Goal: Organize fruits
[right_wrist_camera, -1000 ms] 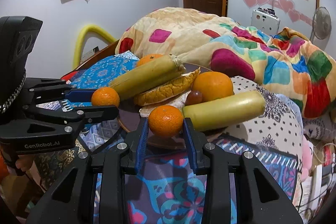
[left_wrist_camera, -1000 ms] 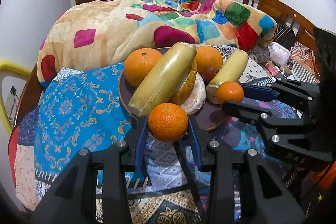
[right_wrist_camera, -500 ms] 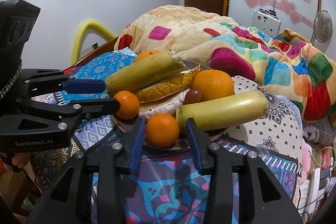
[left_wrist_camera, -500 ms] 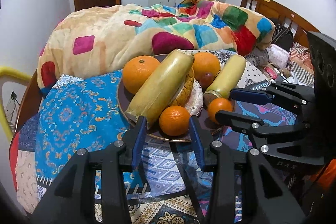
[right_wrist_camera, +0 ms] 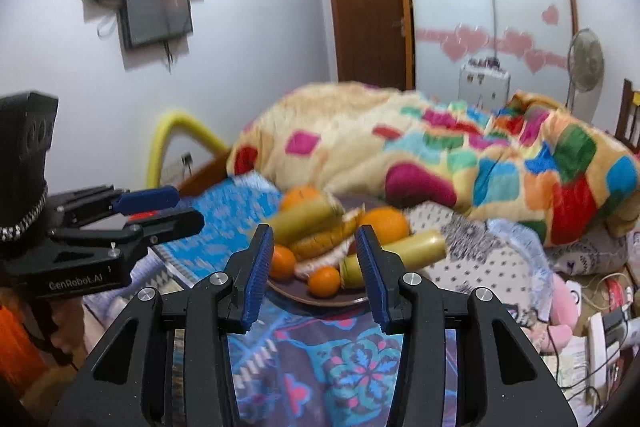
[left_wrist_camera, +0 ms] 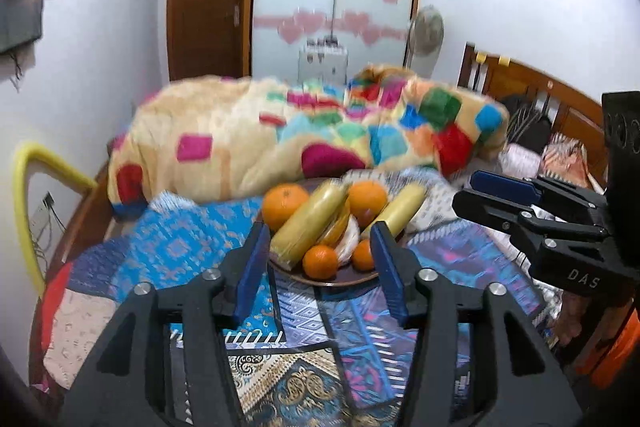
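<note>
A dark round plate [left_wrist_camera: 348, 279] [right_wrist_camera: 316, 298] sits on the patterned bedspread and holds the fruit. On it lie two long yellow-green fruits [left_wrist_camera: 306, 223] [right_wrist_camera: 404, 253], two large oranges [left_wrist_camera: 285, 201] [right_wrist_camera: 386, 223], a pineapple-like yellow piece [right_wrist_camera: 324, 239], and two small oranges at the front [left_wrist_camera: 320, 261] [right_wrist_camera: 325, 281]. My left gripper [left_wrist_camera: 320, 271] is open and empty, drawn back from the plate. My right gripper [right_wrist_camera: 316, 267] is open and empty, also back from the plate. Each gripper shows in the other's view [left_wrist_camera: 532, 207] [right_wrist_camera: 132, 215].
A bulky colourful quilt [left_wrist_camera: 304, 139] [right_wrist_camera: 460, 163] lies heaped behind the plate. A wooden headboard [left_wrist_camera: 536, 91] is at the right. A yellow foam tube [left_wrist_camera: 32, 187] stands at the left bed edge. Clutter and a pink toy [right_wrist_camera: 568, 307] lie right of the bed.
Both grippers let go of their small oranges, which now lie on the plate's front. Both opened wide and pulled back and up from the plate.
</note>
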Demonstrator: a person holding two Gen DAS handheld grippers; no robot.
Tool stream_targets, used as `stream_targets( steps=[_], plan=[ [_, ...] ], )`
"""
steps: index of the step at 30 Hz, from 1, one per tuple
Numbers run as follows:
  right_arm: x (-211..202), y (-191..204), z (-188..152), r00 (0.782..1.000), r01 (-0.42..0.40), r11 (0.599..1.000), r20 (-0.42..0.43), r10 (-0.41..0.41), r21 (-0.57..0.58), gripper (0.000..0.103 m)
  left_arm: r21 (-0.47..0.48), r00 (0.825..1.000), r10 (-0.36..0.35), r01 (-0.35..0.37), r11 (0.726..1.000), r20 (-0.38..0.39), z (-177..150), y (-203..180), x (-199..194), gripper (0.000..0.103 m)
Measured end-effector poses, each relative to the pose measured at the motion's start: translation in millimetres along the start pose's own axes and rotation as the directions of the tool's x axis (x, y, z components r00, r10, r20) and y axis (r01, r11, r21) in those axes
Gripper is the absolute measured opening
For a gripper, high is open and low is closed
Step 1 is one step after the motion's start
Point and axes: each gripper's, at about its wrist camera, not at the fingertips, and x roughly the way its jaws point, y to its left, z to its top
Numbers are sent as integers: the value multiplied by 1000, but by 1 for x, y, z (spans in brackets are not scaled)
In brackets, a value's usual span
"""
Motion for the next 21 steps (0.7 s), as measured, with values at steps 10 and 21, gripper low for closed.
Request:
stream_targets(
  steps=[10, 21],
  plan=[
    [-82, 38, 4, 974, 81, 997, 212, -78, -2, 55, -6, 960, 71, -72, 997, 271, 1, -27, -111, 75],
    [-116, 55, -4, 939, 163, 986, 304, -162, 21, 87, -4, 917, 119, -127, 992, 380, -19, -44, -163, 103]
  ],
)
